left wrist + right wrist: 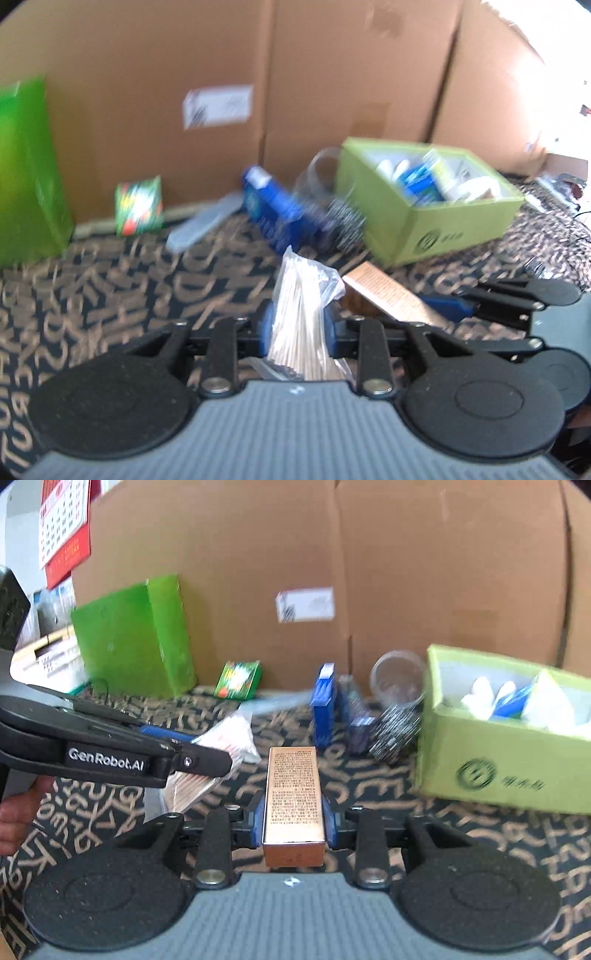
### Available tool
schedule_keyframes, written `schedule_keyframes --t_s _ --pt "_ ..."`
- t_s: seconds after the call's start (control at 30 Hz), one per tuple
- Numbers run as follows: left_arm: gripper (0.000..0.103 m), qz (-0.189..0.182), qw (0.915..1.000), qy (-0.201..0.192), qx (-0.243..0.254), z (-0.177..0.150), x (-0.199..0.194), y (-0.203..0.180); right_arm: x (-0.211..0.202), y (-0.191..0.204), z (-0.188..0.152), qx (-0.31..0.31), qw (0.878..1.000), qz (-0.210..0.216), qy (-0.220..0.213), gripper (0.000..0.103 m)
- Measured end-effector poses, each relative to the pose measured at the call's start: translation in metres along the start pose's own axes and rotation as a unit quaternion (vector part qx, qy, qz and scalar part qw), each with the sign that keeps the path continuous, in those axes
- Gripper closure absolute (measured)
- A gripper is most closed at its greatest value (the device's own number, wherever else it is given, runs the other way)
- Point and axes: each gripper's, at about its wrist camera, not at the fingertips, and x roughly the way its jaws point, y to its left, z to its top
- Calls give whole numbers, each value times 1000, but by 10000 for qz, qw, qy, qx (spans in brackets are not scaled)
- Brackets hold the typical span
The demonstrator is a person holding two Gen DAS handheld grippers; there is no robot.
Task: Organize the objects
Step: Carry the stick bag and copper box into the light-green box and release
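Note:
My left gripper [298, 332] is shut on a clear plastic bag of thin pale sticks [299, 314], which stands up between the blue pads above the patterned cloth. The right wrist view shows that same gripper [192, 747] and the bag [229, 738] at the left. My right gripper [293, 821] is shut on a long copper-coloured box [293, 794] with printed text, lying lengthwise between its pads. In the left wrist view the copper-coloured box [391, 295] and the right gripper [454, 301] sit close on the right.
An open lime-green carton [509, 768] with white and blue items stands at the right. Near it lie a clear cup [397, 679], a metal scourer [395, 734] and blue boxes [323, 709]. A small green packet [238, 679] and a tall green box [136, 638] stand against the cardboard wall [406, 554].

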Motion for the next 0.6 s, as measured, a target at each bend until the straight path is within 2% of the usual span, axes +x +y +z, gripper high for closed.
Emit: schedule_keyframes --t_s 0.3,0.43,0.6 --pt "76 -453 9973 -508 271 63 2 -64 -51 -52 26 228 9947 -614 -794 69" --pt "76 -560 9965 -554 297 87 19 -90 -65 -84 36 396 9892 -985 -1010 69" --pt "76 -519 9968 -515 329 111 50 -116 -70 -128 45 659 9797 -1480 -1180 69"
